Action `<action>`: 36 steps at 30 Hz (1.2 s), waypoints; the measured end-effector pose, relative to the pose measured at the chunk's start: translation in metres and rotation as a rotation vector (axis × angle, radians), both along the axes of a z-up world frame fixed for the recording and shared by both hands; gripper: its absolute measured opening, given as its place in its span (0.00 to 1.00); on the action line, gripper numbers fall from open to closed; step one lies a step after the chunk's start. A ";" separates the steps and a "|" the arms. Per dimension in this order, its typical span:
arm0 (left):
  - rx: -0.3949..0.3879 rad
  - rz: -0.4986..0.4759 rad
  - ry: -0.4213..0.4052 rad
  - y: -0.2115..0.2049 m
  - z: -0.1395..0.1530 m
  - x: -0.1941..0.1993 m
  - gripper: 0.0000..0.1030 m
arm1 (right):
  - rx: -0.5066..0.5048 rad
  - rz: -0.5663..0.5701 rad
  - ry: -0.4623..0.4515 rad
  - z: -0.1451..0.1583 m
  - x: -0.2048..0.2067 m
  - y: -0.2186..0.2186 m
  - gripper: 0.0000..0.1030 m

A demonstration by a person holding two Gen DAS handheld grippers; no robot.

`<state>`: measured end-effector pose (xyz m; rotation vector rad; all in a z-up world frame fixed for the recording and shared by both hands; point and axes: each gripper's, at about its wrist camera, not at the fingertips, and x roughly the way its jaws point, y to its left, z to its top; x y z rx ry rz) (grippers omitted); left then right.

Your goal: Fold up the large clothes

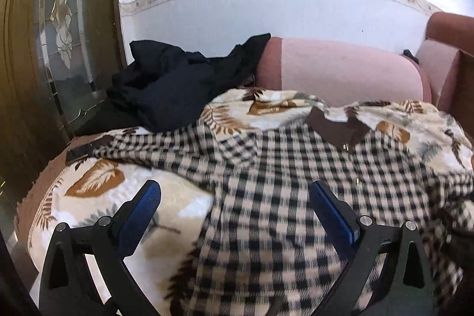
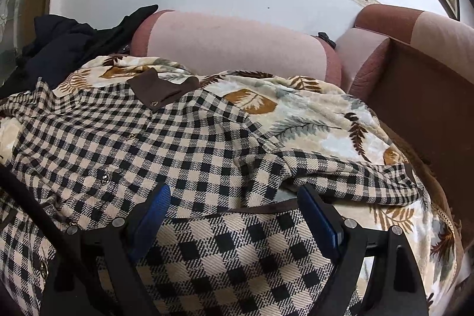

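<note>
A black-and-beige checked shirt (image 1: 284,168) with a brown collar (image 1: 337,129) lies spread on a leaf-patterned blanket (image 1: 97,185). It also shows in the right wrist view (image 2: 133,144), collar (image 2: 163,91) at the far end, one sleeve (image 2: 355,173) stretched to the right. My left gripper (image 1: 234,197) is open, its blue pads apart, just above the shirt's left edge. My right gripper (image 2: 234,203) is open above the shirt's near hem, with checked cloth lying between the fingers.
A dark garment pile (image 1: 166,85) sits at the back left beside a pink sofa backrest (image 1: 340,70). A brown armrest (image 2: 420,96) bounds the right side. A glazed wooden door (image 1: 44,34) stands on the left. The white wall (image 1: 266,8) is behind.
</note>
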<state>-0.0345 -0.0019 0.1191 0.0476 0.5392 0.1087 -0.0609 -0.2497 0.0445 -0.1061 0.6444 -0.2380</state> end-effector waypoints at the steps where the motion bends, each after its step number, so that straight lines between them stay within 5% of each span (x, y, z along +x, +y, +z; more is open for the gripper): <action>1: -0.009 -0.002 -0.003 0.000 0.001 0.003 0.97 | 0.002 -0.001 0.005 -0.001 0.001 -0.001 0.88; 6: -0.043 -0.039 0.016 -0.003 -0.007 0.015 0.97 | 0.024 -0.015 0.041 -0.011 0.009 -0.005 0.88; 13: 0.078 -0.083 0.016 -0.013 -0.036 0.012 0.97 | 0.014 -0.007 0.078 -0.023 0.020 0.000 0.88; 36: 0.044 -0.054 0.022 -0.006 -0.045 0.006 0.97 | 0.024 0.018 0.104 -0.029 0.029 0.001 0.88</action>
